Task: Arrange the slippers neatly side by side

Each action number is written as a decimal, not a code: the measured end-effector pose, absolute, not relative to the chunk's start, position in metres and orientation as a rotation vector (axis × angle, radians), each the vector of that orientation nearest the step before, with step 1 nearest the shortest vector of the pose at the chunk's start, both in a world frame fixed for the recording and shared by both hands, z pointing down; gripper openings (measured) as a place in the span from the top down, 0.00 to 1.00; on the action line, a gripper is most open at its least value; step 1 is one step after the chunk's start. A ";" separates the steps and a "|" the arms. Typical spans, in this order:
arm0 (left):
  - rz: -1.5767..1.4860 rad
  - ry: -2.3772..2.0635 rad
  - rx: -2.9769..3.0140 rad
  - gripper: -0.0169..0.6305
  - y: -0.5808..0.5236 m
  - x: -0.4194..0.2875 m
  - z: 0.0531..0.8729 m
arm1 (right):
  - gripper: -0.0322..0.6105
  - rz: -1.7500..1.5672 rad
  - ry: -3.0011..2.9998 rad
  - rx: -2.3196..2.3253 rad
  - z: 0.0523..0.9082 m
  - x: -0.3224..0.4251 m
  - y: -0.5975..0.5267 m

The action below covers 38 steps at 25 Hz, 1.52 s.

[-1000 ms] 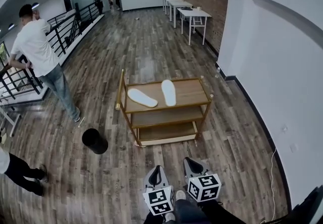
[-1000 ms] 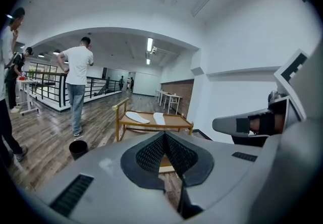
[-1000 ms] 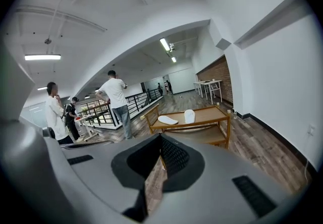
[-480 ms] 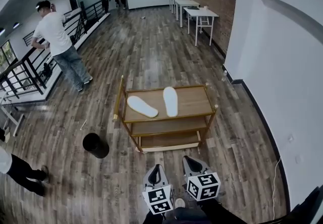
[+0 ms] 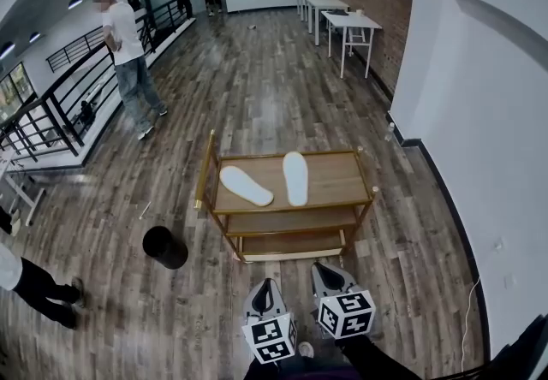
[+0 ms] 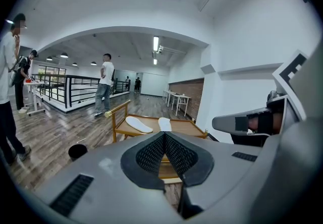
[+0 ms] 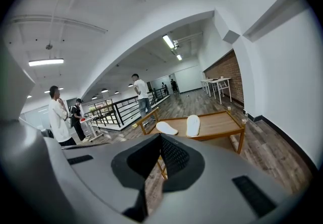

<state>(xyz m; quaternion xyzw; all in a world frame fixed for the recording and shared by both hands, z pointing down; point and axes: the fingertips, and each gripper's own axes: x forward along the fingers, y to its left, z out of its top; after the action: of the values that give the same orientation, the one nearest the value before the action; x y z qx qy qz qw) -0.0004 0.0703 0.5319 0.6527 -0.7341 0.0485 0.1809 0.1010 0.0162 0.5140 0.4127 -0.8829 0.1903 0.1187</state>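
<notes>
At the far left edge of the head view, low down, a dark trouser leg and shoe (image 5: 38,288) of someone standing there pokes into frame. Above it, a black railing (image 5: 51,100) runs along the left side towards the upper left, and a person in a white T-shirt and jeans (image 5: 128,53) stands beside it. A round black bin (image 5: 164,246) sits on the wood floor, left of centre and just beside the wooden cart (image 5: 342,169).

The cart fills the middle of the frame, with three tiers and a brass-coloured handle at its left end. Both white slippers lie soles up on its top shelf. The left slipper (image 5: 246,185) lies slanted, its far end swung towards the upper left. The right slipper (image 5: 295,178) lies nearly straight up and down the picture. They are apart, with their near ends closer together than their far ends.

At the bottom centre the left claw (image 5: 266,286) points at the cart from well short of it, pads pressed together and pinching nothing. Just right of it, the right claw (image 5: 322,270) is likewise pressed together and empty. Each carries its marker cube.

Towards the upper right, white tables (image 5: 347,23) stand along a brick wall (image 5: 377,2).
</notes>
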 end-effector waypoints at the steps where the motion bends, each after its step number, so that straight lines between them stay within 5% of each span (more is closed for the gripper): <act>1: 0.137 -2.078 1.842 0.97 0.066 -0.004 0.531 | 0.95 0.554 -2.584 1.204 0.513 0.098 0.011; 38: 0.111 -1.938 1.950 0.97 -0.090 -0.119 0.546 | 0.95 0.536 -2.465 1.374 0.524 -0.003 -0.132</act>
<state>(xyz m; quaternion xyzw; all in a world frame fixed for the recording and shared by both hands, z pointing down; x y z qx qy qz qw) -0.1189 -0.0901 0.5463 0.6952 -0.6911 0.0395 0.1938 -0.0026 -0.1315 0.5239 0.4739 -0.8504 0.1851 0.1343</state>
